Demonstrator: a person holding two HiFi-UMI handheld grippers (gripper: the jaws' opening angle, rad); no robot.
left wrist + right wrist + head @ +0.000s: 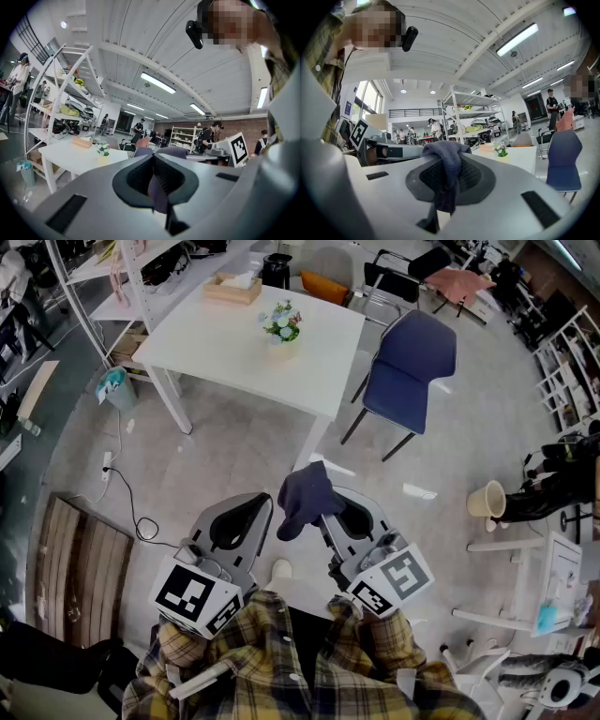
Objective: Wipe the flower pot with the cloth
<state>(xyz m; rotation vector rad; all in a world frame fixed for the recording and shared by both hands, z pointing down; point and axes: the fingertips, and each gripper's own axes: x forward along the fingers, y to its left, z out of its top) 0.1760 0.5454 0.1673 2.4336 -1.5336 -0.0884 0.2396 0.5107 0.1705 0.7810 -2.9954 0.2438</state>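
Approach step: right gripper (323, 512) fingers clamped on the cloth (302, 491), left gripper (261, 507) fingers together with nothing held, flower pot (282, 345) well ahead on the desk (211, 343); next, likely close in and press cloth to pot.

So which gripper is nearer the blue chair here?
Right. The chair stands ahead and to the right of the right gripper, whose fingers are shut on the cloth. The left gripper sits farther off, on the right gripper's other side.
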